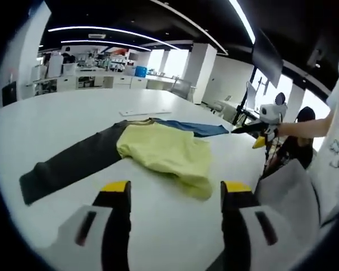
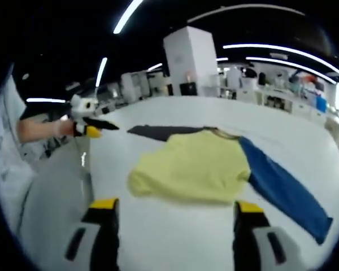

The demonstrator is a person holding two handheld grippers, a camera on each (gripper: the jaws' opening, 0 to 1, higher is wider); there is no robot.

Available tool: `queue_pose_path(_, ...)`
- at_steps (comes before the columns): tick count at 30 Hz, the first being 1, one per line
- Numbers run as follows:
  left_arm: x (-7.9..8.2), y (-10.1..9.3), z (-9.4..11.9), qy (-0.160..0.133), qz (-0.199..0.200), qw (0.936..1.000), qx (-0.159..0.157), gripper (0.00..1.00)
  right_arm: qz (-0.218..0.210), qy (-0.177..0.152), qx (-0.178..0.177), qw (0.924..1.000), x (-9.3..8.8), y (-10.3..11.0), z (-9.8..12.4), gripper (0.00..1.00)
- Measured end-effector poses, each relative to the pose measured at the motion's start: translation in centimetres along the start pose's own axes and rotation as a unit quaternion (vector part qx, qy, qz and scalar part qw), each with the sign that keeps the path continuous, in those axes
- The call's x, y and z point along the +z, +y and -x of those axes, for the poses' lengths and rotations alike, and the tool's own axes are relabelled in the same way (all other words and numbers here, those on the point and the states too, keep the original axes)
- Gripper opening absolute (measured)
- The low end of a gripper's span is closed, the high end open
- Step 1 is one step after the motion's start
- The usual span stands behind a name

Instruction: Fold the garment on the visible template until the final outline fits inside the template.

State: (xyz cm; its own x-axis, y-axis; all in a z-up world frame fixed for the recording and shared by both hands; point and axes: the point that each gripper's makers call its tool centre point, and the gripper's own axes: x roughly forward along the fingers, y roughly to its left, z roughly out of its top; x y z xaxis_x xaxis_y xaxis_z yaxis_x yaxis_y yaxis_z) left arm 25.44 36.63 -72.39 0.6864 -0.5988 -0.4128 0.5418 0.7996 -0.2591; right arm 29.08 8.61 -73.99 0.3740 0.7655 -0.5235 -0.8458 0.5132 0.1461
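Note:
A long-sleeved garment lies on the white table (image 1: 56, 121). Its yellow body (image 1: 166, 149) is rumpled, with one dark grey sleeve (image 1: 73, 164) stretched out and one blue sleeve (image 1: 195, 127) on the other side. My left gripper (image 1: 175, 189) hangs open just short of the yellow hem, with nothing between its jaws. In the right gripper view the yellow body (image 2: 192, 166), the blue sleeve (image 2: 282, 192) and the dark sleeve (image 2: 158, 132) lie ahead of my right gripper (image 2: 176, 206), which is also open and empty. I cannot make out a template outline.
Each gripper appears in the other's view, held by a hand: the right gripper (image 1: 264, 134) and the left gripper (image 2: 89, 129). A thin white strip (image 1: 146, 112) lies beyond the garment. A grey area (image 1: 288, 189) borders the table's edge. Benches and shelves (image 1: 96, 76) stand far behind.

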Motion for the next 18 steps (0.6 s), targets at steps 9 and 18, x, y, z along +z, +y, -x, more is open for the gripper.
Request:
queue_pose_path(9, 0.1, -1.0, 0.4, -0.018, 0.009, 0.9997, 0.016, 0.61, 0.062, 0.01, 0.045, 0.997, 1.7, 1.4, -3.7, 0.82)
queue_pose_path(18, -1.0, -1.2, 0.9, -0.021, 0.018, 0.9994, 0.022, 0.6, 0.137, 0.038, 0.075, 0.987, 1.6, 4.5, -8.0, 0.73)
